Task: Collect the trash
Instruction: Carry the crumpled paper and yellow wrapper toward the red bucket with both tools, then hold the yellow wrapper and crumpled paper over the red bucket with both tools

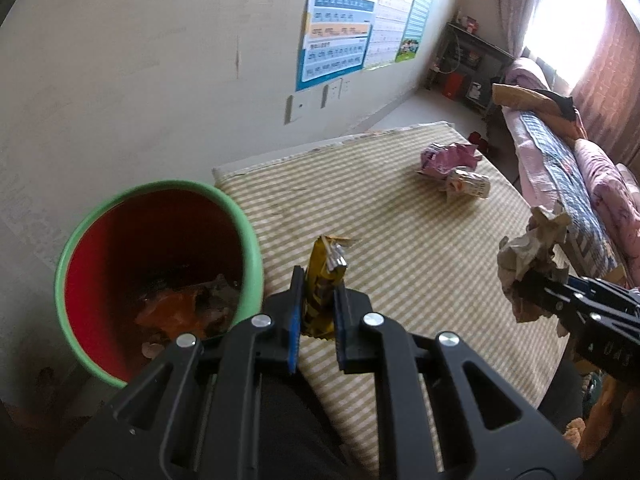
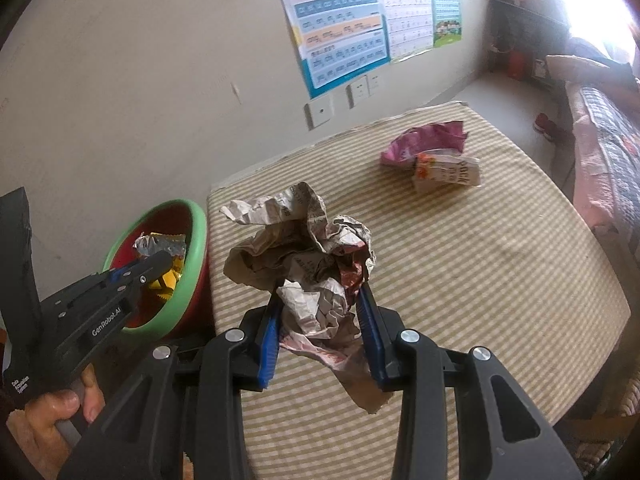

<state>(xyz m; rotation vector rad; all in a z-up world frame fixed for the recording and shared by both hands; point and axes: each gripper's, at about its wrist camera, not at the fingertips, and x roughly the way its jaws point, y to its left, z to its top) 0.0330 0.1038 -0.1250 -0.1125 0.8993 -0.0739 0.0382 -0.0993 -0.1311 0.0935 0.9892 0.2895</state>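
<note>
My left gripper (image 1: 318,280) is shut on a yellow snack wrapper (image 1: 324,276) with a silver torn end, held just right of the bin's rim. The bin (image 1: 248,240) is red inside with a green rim and holds orange wrappers and scraps. From the right wrist view the left gripper (image 2: 160,266) and its yellow wrapper (image 2: 168,276) hang over the bin (image 2: 196,248). My right gripper (image 2: 320,300) is shut on a crumpled ball of newspaper (image 2: 304,248) above the striped table (image 2: 480,272). The same paper ball (image 1: 532,256) shows at the right of the left wrist view.
A pink crumpled bag (image 2: 424,140) and a small white carton (image 2: 448,174) lie together at the table's far side. A wall with posters (image 2: 340,28) and sockets stands behind. A bed with pink bedding (image 1: 568,152) runs along the right. A hand (image 2: 60,412) grips the left tool.
</note>
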